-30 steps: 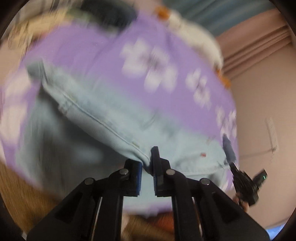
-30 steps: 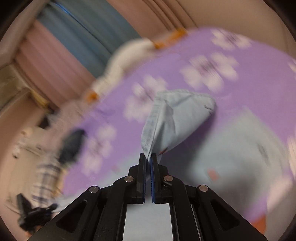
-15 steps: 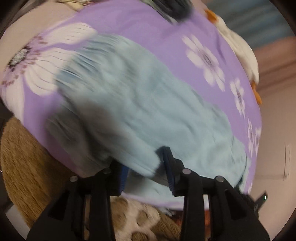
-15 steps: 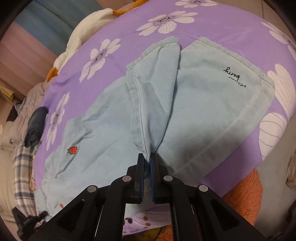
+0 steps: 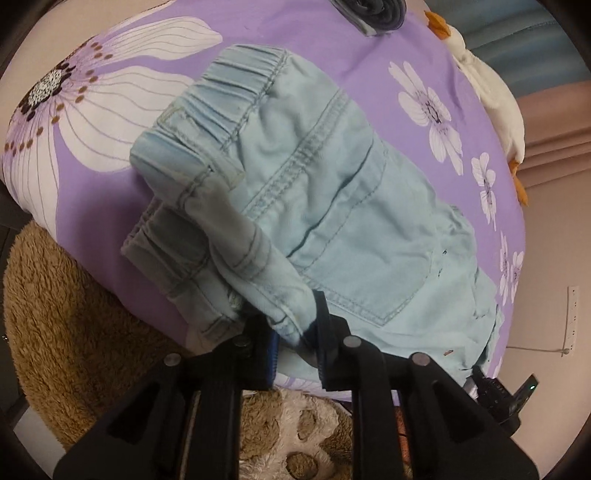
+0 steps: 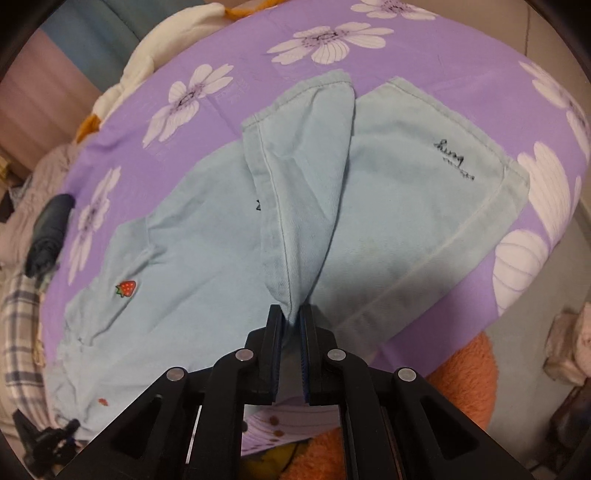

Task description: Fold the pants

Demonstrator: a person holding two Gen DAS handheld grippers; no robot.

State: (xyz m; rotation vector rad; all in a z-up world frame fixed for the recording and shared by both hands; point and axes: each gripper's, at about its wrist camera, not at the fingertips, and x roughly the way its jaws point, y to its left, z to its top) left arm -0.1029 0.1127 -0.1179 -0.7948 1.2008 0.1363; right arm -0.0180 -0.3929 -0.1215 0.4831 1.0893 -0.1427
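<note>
Light blue denim pants [image 5: 332, 206] lie on a purple flowered bedspread [image 5: 369, 62]. In the left wrist view my left gripper [image 5: 295, 332] stands at the near bed edge with its jaws apart, a fold of the waistband [image 5: 255, 254] lying loosely between them. In the right wrist view the pants [image 6: 406, 206] lie with both leg ends spread, a strawberry patch [image 6: 126, 288] on the left. My right gripper [image 6: 291, 317] pinches a raised fold of the leg hem [image 6: 295, 206], jaws slightly apart around the cloth.
A brown fluffy rug [image 5: 74, 332] lies below the bed edge on the left. An orange fluffy cushion [image 6: 465, 391] lies below on the right. A white plush duck [image 5: 491, 92] and a dark rolled garment [image 5: 373, 11] lie at the far side of the bed.
Both grippers have carried the cloth forward and down onto the bed. The left jaws have opened from a shut grip; the right jaws have loosened slightly around the hem.
</note>
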